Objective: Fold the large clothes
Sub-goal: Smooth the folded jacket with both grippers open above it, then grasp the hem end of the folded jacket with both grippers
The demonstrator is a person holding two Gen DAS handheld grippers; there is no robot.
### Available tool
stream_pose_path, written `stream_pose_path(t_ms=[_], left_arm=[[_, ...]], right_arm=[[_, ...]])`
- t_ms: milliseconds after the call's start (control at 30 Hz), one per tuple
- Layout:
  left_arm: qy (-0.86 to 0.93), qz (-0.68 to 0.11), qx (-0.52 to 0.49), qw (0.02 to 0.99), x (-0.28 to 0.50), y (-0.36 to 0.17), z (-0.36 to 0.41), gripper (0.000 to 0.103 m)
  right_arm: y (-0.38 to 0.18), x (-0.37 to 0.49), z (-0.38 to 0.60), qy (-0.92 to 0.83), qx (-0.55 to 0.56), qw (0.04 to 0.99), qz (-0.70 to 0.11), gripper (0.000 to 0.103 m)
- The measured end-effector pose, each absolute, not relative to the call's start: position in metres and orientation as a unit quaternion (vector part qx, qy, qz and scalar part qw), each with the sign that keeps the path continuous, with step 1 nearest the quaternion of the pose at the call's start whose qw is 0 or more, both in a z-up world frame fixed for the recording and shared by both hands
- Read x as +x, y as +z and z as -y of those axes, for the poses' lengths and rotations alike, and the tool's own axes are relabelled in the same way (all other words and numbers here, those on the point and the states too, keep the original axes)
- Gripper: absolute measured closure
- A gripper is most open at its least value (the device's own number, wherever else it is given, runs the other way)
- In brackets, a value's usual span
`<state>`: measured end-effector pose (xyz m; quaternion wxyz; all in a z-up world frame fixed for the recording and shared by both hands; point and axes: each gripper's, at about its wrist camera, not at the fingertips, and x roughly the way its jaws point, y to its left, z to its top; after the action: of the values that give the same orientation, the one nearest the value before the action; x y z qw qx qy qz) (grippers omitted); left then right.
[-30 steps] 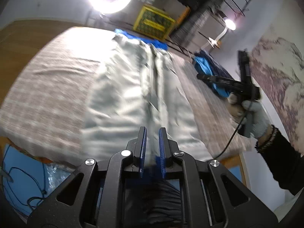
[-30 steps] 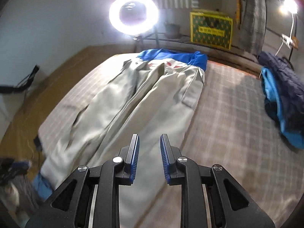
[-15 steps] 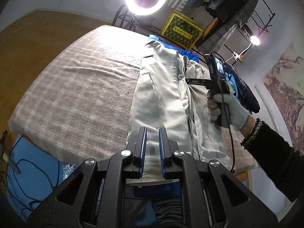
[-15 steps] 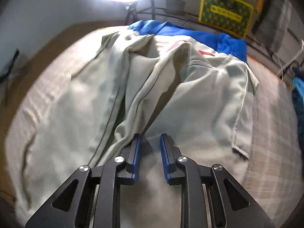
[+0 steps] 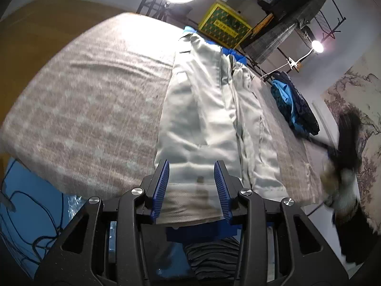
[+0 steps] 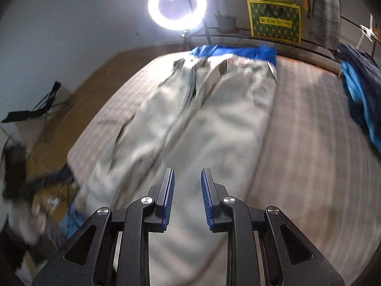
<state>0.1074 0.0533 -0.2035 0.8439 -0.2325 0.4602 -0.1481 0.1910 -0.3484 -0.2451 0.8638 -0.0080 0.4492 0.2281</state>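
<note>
A large pale grey garment (image 5: pixel 202 109) lies lengthwise on the bed, its two halves meeting along a middle seam. My left gripper (image 5: pixel 192 163) hovers over its near hem. Its jaws are opening, and the hem shows between the blue pads without being pressed. In the right wrist view the same garment (image 6: pixel 214 124) stretches away from my right gripper (image 6: pixel 188 170). That gripper's jaws stand a little apart above the cloth with nothing gripped. The right gripper (image 5: pixel 345 147) also appears as a dark blur off the bed's right side.
A checked blanket (image 5: pixel 95 109) covers the bed. A blue garment (image 6: pixel 238 51) lies under the pale one at the far end. Blue and navy clothes (image 6: pixel 359 95) are piled at the right. A ring light (image 6: pixel 177 6), a yellow box (image 6: pixel 273 21) and a clothes rack stand behind.
The left jaws have spread from nearly together to wide apart over the near hem. The right gripper has pulled back from the garment's middle to the bed's near right side, blurred by motion.
</note>
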Motion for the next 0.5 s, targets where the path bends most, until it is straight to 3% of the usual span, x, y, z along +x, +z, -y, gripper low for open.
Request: stream_pose_path(t_ms=[200,300,467,500], left_arm=[[-0.152,-0.490,-0.216,0.831,0.113,-0.222,-0.042,0.064],[-0.155,-0.507,-0.204,0.823,0.114,-0.232,-0.035,0.064],[-0.146,-0.520,-0.208,0.816,0.113,-0.240,-0.038,0.064],[-0.148,-0.520,-0.223,0.811,0.114,-0.241,-0.043,0.060]], right_arm=[[-0.298,0.118,0.332,0.241,-0.061,0.843,-0.477,0.082],[-0.322,0.095,0.316,0.224,-0.137,0.845,-0.465,0.078],[-0.316,0.084,0.320,0.228,-0.166,0.838,-0.468,0.077],[-0.313,0.085,0.326,0.232,-0.150,0.838,-0.471,0.075]])
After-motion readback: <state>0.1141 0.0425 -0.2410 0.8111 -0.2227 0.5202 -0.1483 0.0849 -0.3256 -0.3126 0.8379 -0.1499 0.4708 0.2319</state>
